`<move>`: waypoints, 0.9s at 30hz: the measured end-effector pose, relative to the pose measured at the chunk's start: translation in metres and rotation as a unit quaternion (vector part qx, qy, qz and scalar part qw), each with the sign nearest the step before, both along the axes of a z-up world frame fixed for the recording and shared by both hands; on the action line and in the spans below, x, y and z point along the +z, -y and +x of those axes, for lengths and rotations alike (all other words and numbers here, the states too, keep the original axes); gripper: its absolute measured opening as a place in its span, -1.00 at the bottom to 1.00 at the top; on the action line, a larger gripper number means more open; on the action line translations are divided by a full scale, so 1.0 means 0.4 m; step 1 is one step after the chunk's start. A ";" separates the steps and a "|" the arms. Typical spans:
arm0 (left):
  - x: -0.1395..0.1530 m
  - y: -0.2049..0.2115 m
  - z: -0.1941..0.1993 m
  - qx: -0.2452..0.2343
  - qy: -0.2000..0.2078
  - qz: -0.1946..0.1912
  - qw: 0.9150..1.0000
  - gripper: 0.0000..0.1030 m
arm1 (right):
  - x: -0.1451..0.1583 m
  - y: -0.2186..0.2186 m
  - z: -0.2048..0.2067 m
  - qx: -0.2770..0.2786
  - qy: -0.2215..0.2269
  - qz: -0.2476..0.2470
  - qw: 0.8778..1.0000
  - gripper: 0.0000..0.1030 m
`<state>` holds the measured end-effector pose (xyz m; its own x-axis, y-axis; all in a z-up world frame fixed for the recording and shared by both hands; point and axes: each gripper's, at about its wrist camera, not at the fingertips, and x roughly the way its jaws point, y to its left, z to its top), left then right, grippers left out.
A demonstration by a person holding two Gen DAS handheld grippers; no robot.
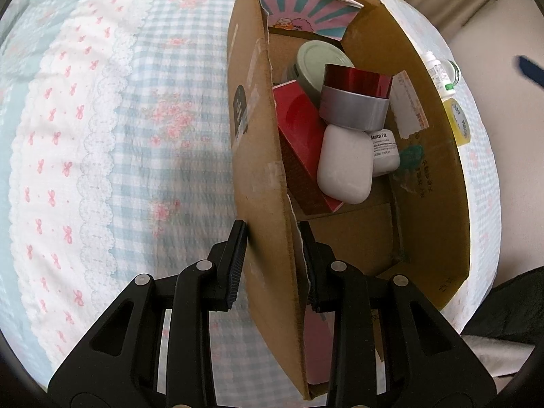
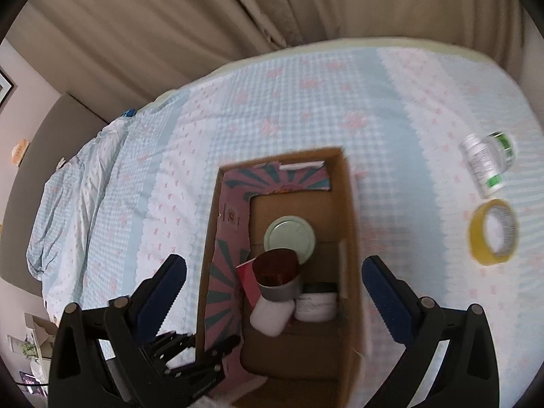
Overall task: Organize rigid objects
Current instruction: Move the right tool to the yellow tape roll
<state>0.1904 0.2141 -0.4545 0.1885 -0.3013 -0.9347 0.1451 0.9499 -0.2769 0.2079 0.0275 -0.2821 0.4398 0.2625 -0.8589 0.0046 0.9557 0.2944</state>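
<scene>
An open cardboard box (image 1: 258, 156) (image 2: 350, 238) stands on the bed. Inside lie a grey jar with a red lid (image 1: 355, 98) (image 2: 277, 277), a white rounded case (image 1: 343, 166) (image 2: 270, 316), a pale green round lid (image 1: 318, 64) (image 2: 290, 238), a red box (image 1: 299, 136) and a white jar (image 1: 384, 156) (image 2: 316, 306). My left gripper (image 1: 272, 258) is shut on the box's near side wall, one finger inside and one outside; it also shows as the left gripper (image 2: 190, 363) at the box's lower left. My right gripper (image 2: 273, 262) hangs wide open above the box with nothing held.
On the checked bedspread (image 2: 306, 108) right of the box lie a yellow tape roll (image 2: 494, 233) (image 1: 459, 122), a white pill bottle (image 2: 482, 166) (image 1: 438, 71) and a clear jar with a green label (image 2: 503, 149). Curtains (image 2: 204, 17) hang beyond the bed's far edge.
</scene>
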 end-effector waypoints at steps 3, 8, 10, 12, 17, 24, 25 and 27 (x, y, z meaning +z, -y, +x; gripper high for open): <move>0.000 0.002 0.001 0.001 -0.001 -0.002 1.000 -0.48 | 0.086 0.036 -0.043 -0.022 0.019 -0.016 0.999 1.00; 0.000 -0.002 -0.004 0.000 0.003 -0.004 1.000 -0.48 | 0.177 0.113 -0.100 -0.058 0.035 -0.029 0.997 1.00; 0.000 -0.004 -0.005 0.000 0.004 -0.004 1.000 -0.48 | 0.197 0.157 -0.120 -0.073 0.039 -0.027 0.996 1.00; 0.001 -0.003 -0.006 0.001 0.005 -0.004 1.000 -0.48 | 0.206 0.193 -0.132 -0.084 0.040 -0.031 0.995 1.00; 0.003 0.004 -0.011 0.001 0.009 0.003 1.000 -0.48 | 0.203 0.296 -0.160 -0.111 0.042 -0.042 0.992 1.00; 0.004 0.008 -0.020 0.005 0.014 0.005 1.000 -0.48 | 0.115 0.461 -0.169 -0.134 0.017 -0.086 0.987 1.00; 0.005 0.007 -0.021 0.006 0.015 0.004 1.000 -0.48 | 0.096 0.484 -0.169 -0.136 0.014 -0.089 0.987 1.00; 0.006 0.006 -0.024 0.010 0.016 0.004 1.000 -0.48 | 0.043 0.530 -0.165 -0.132 0.008 -0.086 0.987 1.00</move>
<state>0.1810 0.2119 -0.4522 0.2252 -0.2897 -0.9302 0.1343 0.9549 -0.2649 0.1418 -0.1846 -0.2648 0.4874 -0.0120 -0.8731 0.2573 0.9575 0.1305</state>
